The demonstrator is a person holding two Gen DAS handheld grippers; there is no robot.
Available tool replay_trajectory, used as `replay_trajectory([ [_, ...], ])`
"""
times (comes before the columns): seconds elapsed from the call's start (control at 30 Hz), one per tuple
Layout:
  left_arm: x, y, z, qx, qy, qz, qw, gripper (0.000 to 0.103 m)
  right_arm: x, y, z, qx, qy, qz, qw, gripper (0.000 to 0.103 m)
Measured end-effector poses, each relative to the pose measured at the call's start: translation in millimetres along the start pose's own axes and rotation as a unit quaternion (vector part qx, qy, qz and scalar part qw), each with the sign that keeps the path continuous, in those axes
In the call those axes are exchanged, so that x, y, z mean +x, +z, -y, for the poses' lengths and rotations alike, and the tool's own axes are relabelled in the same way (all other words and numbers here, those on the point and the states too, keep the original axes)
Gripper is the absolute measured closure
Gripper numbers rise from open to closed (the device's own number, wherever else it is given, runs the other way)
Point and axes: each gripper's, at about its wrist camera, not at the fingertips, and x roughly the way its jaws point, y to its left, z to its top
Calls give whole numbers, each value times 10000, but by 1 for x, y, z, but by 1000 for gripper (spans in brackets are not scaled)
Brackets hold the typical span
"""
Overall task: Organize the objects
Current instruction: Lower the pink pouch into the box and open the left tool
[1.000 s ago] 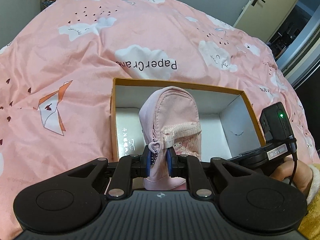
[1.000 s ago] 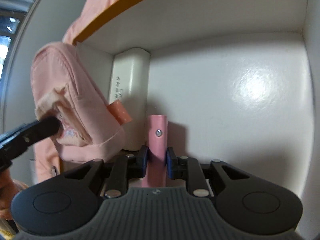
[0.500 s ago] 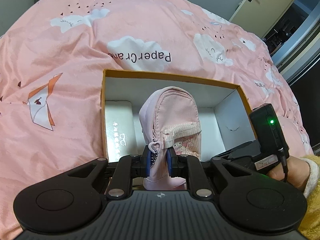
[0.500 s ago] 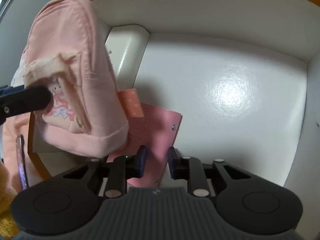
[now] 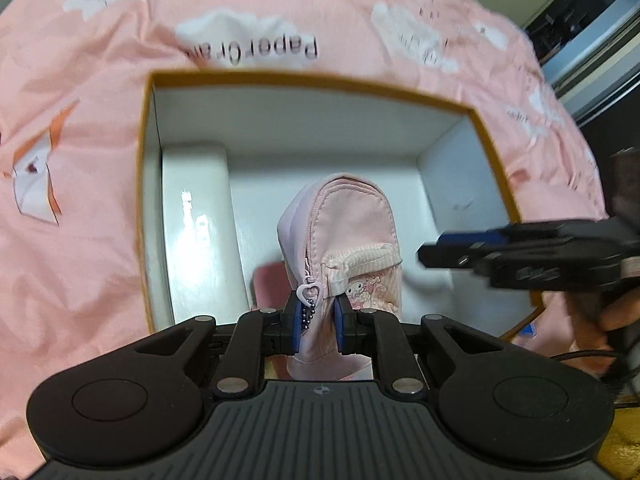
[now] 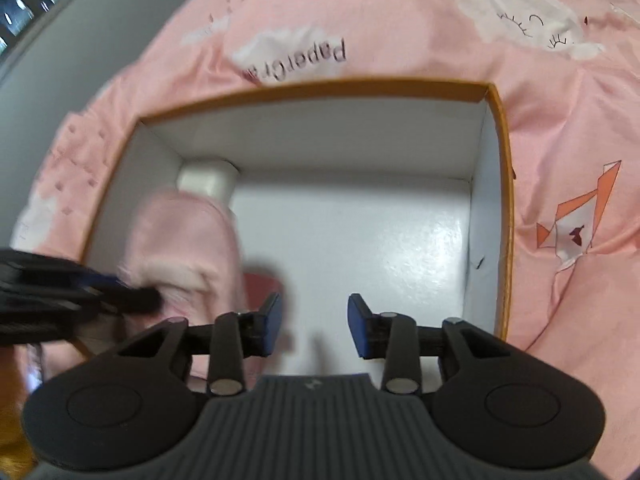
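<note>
currently the left gripper [image 5: 317, 322] is clamped on the lower front of the pink pouch [image 5: 344, 236], near its heart-shaped zipper pull [image 5: 309, 292], and holds the pouch upright inside the white box [image 5: 304, 80]. whether the pouch base rests on the box floor cannot be told. the right gripper [image 6: 314, 326] hangs over the near part of the box with its fingers spread and nothing between them.

contents of the box:
- a white case [image 5: 196, 224] lies along the left wall in the left wrist view.
- a pink flat item [image 5: 269, 284] lies on the floor, partly hidden behind the pouch.

the box sits on a pink bedspread [image 5: 80, 120] with cloud print.

risks from this state:
- the pouch is soft and is gripped low; if released while upright it is likely to topple, possibly onto the pink flat item.
- the zipper chain lies between the left fingers; it may snag on a pad when they part and drag the pouch out of place.
- the two grippers are near each other above the box; a careless lateral move may cause contact.
- the bedspread gives way under load, so pressing down may tilt the box.
</note>
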Motion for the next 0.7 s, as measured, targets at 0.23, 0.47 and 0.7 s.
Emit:
replay_trajectory([
  [0.23,16,-2,0,-3,182,-348,9992,83,20,4,-7,344,840,-66,9958,61],
  [0.47,24,-4,-3,37,317,-414,9986,76,70,6,-14,797,1120,-372,9898,61],
  [0.7,1,-8,-8,24,41,85,10000,66,71,-3,-9,843,1182,-456,9884,61],
])
